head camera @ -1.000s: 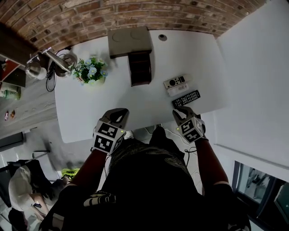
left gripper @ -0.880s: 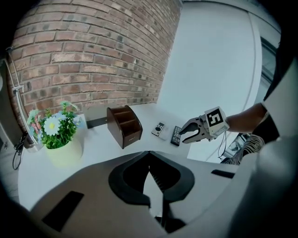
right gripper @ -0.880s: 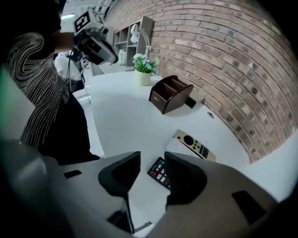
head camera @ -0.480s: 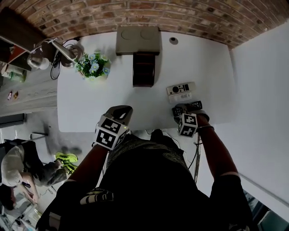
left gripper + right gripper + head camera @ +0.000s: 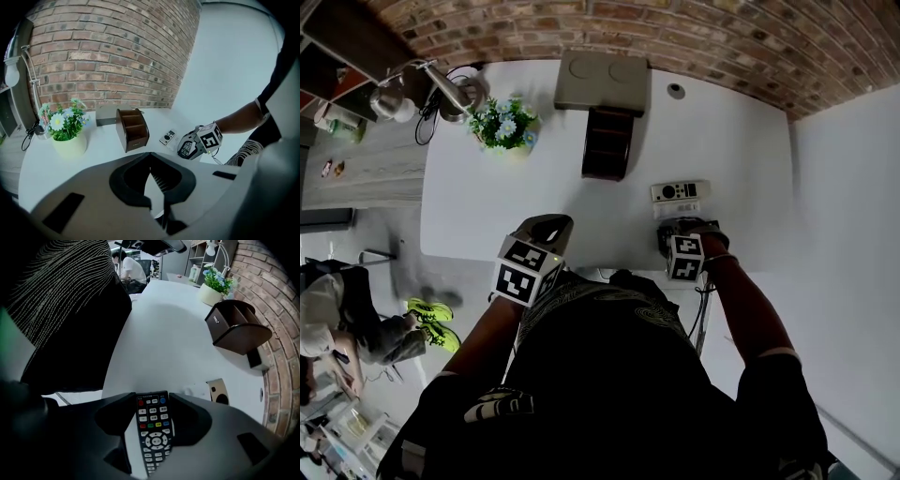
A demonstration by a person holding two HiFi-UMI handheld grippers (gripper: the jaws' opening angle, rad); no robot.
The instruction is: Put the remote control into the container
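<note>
A black remote [image 5: 152, 427] lies flat near the table's front right edge. My right gripper [image 5: 151, 399] points straight down over it. Its jaws have just been opening and now stand wide on either side of the remote, with a strip of table showing beside it. In the head view the right gripper [image 5: 680, 231] covers most of the remote. The container is a brown wooden organiser [image 5: 607, 142] [image 5: 236, 326] [image 5: 132, 129] standing farther back at mid-table. My left gripper [image 5: 546, 228] [image 5: 150, 154] hovers at the front edge, shut and empty.
A white remote [image 5: 679, 191] [image 5: 167, 137] lies just behind the black one. A flower pot [image 5: 506, 127] and a desk lamp [image 5: 441, 89] stand at the back left. A grey box [image 5: 602, 82] sits behind the organiser. The brick wall [image 5: 722, 37] bounds the white table [image 5: 487, 206].
My right gripper has come down over the black remote, rolled, and opened its jaws around it. The left gripper has barely moved.
</note>
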